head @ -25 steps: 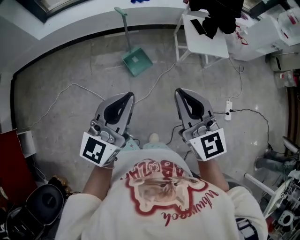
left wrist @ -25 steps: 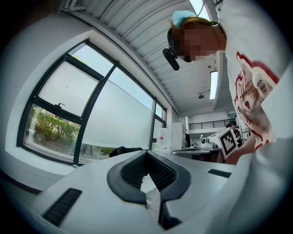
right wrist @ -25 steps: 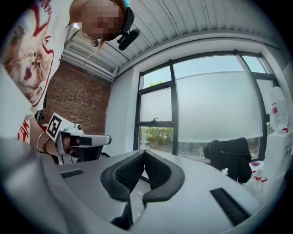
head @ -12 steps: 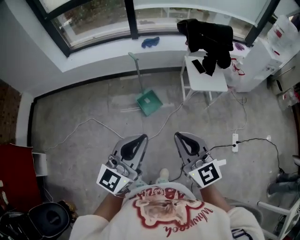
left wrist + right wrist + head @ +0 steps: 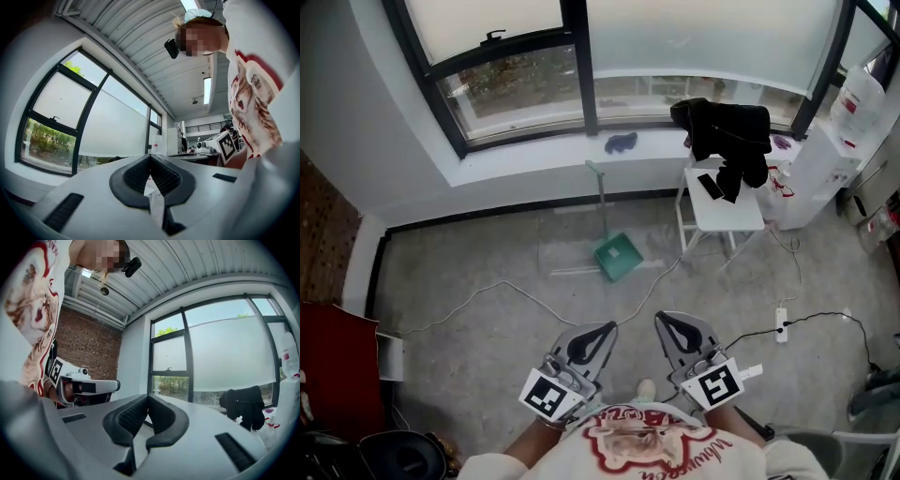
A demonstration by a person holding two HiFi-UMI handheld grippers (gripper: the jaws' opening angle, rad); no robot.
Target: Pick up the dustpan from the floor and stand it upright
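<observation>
Grey concrete floor runs out to a curved white window ledge under dark-framed windows, and the green plastic dustpan with its long pale-green handle sits near that wall, well apart from the person. Its pan rests on the floor and the handle reaches toward the ledge. It looks to be standing on its pan with the handle up, perhaps leaning on the ledge, though the steep head view cannot settle this. The left hand-held gripper and the right hand-held gripper are held side by side close to the person's chest, both pointing toward the window. Each has its jaws closed, tips together, with nothing between them, which suits hands that have no grip to keep at present. Bare floor lies between the grippers and the dustpan, crossed only by a thin white cable, a trip or snag risk for anyone stepping in. To the right of the dustpan, a white square tabletop on thin legs carries a black garment, and its near leg narrows that side. The left side of the floor is open as far as the wall.
</observation>
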